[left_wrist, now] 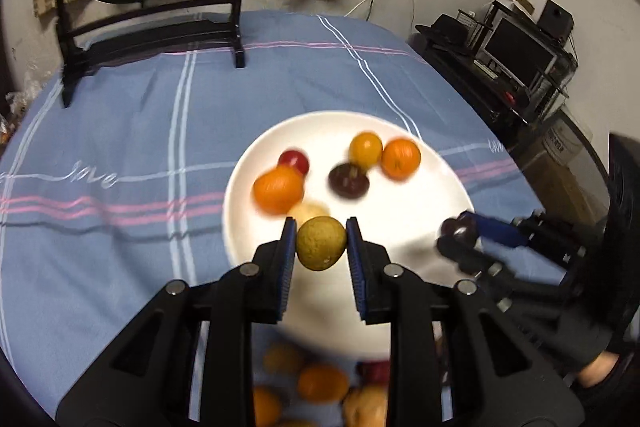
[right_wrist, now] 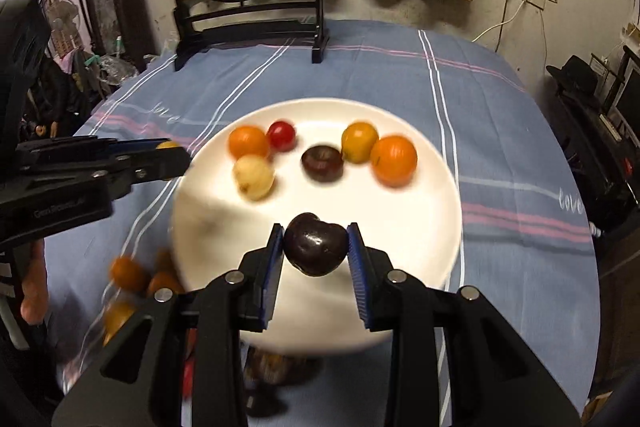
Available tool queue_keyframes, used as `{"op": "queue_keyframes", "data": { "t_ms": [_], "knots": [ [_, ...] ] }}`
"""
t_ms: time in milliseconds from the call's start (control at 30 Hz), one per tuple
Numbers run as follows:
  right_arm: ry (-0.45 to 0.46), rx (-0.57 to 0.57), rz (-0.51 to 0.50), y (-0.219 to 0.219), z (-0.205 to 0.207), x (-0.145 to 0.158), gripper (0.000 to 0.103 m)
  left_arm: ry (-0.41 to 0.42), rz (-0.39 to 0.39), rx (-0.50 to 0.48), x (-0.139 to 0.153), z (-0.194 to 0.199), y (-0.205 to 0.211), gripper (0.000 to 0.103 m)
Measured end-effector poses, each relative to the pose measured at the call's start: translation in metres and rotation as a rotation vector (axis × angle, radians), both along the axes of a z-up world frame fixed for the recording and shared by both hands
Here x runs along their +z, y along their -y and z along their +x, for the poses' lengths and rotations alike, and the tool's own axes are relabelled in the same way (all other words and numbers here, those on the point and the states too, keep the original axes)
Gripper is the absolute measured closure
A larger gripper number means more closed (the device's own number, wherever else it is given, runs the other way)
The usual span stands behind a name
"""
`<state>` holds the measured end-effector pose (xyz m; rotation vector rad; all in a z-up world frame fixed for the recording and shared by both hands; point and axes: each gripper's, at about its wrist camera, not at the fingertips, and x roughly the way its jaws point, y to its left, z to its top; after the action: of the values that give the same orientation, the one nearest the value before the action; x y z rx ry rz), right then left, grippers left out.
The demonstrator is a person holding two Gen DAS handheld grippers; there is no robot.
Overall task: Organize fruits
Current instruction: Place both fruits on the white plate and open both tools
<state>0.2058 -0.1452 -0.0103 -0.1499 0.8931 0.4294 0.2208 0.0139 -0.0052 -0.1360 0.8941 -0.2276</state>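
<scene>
Here, in the left wrist view, a yellow-green fruit (left_wrist: 321,243) was clamped between the blue pads of the left gripper (left_wrist: 321,241), held over the near part of the white plate (left_wrist: 420,227). Oranges, a yellow fruit and dark ones lay on the plate; more fruit (left_wrist: 320,385) lay blurred on the blue tablecloth (left_wrist: 120,131) below. In the right wrist view, the right gripper (right_wrist: 316,243) was closed on a dark plum (right_wrist: 315,243) above the plate's near rim.
</scene>
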Motion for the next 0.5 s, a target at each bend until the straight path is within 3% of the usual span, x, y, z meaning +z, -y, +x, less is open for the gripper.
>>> {"op": "queue_keyframes", "data": {
  "t_ms": [133, 400, 433, 467, 500],
  "knots": [
    [-0.042, -0.032, 0.001, 0.002, 0.030, -0.015, 0.071, -0.026, 0.022, -0.014, -0.008, 0.033, 0.015, 0.078],
    [-0.080, -0.047, 0.009, 0.005, 0.055, -0.033, 0.071, -0.062, 0.020, -0.034, -0.025, 0.060, 0.025, 0.077],
    [-0.081, -0.044, 0.015, 0.004, 0.058, -0.035, 0.069, -0.060, 0.021, -0.036, -0.024, 0.063, 0.026, 0.075],
    [-0.083, -0.043, 0.016, 0.004, 0.059, -0.036, 0.060, -0.055, 0.021, -0.039, -0.023, 0.063, 0.027, 0.071],
    [-0.081, -0.049, 0.012, 0.004, 0.060, -0.036, 0.055, -0.046, 0.022, -0.039, -0.020, 0.062, 0.027, 0.052]
  ]
}}
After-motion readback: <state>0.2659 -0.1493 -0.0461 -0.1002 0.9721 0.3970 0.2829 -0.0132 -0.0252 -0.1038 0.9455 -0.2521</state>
